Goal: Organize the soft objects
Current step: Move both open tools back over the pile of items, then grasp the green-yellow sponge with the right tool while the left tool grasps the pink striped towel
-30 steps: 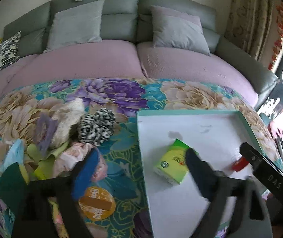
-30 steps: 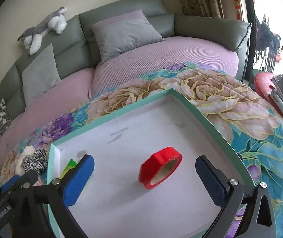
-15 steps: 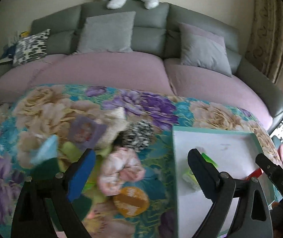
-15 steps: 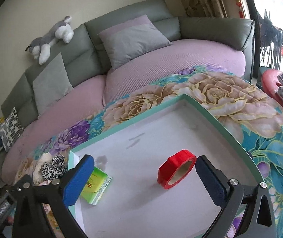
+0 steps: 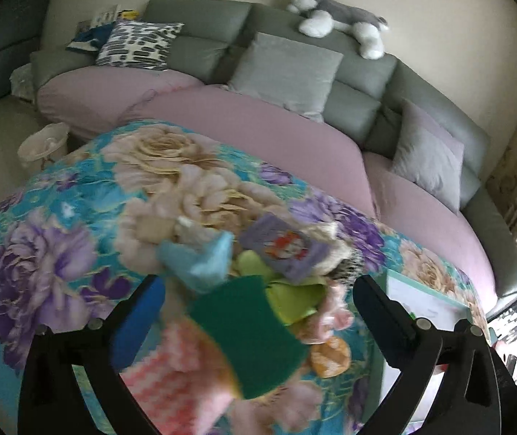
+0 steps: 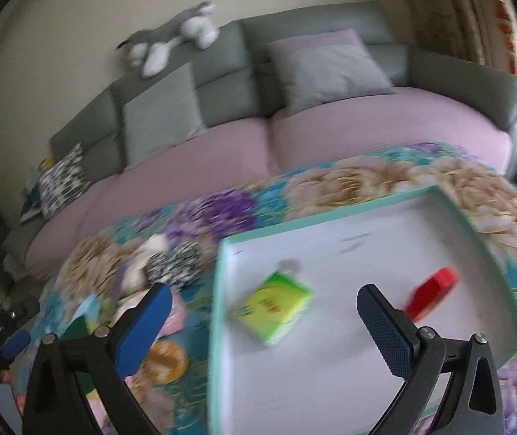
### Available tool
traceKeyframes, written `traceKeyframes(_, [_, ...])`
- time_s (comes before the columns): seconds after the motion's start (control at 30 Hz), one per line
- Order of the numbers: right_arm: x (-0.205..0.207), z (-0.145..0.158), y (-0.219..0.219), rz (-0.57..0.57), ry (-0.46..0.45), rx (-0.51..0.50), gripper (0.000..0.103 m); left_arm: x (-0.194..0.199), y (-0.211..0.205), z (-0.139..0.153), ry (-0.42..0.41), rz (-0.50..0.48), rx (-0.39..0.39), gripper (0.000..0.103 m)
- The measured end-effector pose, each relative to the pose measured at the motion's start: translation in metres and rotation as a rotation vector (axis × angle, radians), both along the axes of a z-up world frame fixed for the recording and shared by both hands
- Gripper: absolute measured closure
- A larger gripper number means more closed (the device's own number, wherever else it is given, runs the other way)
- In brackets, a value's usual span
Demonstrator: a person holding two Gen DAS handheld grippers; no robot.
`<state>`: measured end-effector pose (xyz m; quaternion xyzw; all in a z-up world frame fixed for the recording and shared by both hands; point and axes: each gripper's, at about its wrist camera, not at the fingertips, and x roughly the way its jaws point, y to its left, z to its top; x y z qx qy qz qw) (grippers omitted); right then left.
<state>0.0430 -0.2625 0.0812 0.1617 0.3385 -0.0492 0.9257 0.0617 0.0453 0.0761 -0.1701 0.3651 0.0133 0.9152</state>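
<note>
Above the green sponge (image 5: 254,330), left gripper (image 5: 254,311) tilts downward, jaws opening.

A rough green scouring sponge (image 5: 254,330) lies on the glossy floral cloth (image 5: 58,224); the teal-rimmed tray's (image 6: 218,290) white floor looks smooth and matt.

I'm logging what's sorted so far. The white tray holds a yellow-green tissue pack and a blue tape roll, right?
Not quite: the tape roll is red, not blue, as the right wrist view shows. It lies in the white tray with the yellow-green tissue pack.
</note>
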Motion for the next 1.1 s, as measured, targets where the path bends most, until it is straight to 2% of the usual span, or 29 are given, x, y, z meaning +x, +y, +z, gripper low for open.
traceKeyframes(0.1, [0.002,-0.001,0.022,0.057,-0.008,-0.010,0.000,-0.009,0.017,-0.003,0.012,-0.002,0.002,0.000])
traceKeyframes(0.23, [0.005,-0.005,0.047,0.163,-0.004,0.029,0.000,-0.021,0.036,-0.010,0.059,-0.036,0.014,0.000])
traceKeyframes(0.33, [0.006,-0.006,0.073,0.245,-0.007,0.009,0.000,-0.031,0.046,-0.021,0.102,-0.057,0.051,0.000])
traceKeyframes(0.53, [0.010,-0.016,0.120,0.396,0.022,0.016,0.000,-0.039,0.043,-0.052,0.209,-0.178,0.136,0.000])
traceKeyframes(0.73, [0.014,-0.030,0.159,0.510,0.049,-0.007,0.000,-0.038,0.038,-0.072,0.257,-0.231,0.107,0.000])
traceKeyframes(0.93, [0.022,-0.046,0.182,0.553,0.094,-0.028,0.000,-0.033,0.034,-0.088,0.293,-0.249,0.095,0.000])
traceKeyframes(1.1, [0.027,-0.055,0.186,0.564,0.130,-0.041,0.000,-0.031,0.027,-0.097,0.310,-0.262,0.125,0.001])
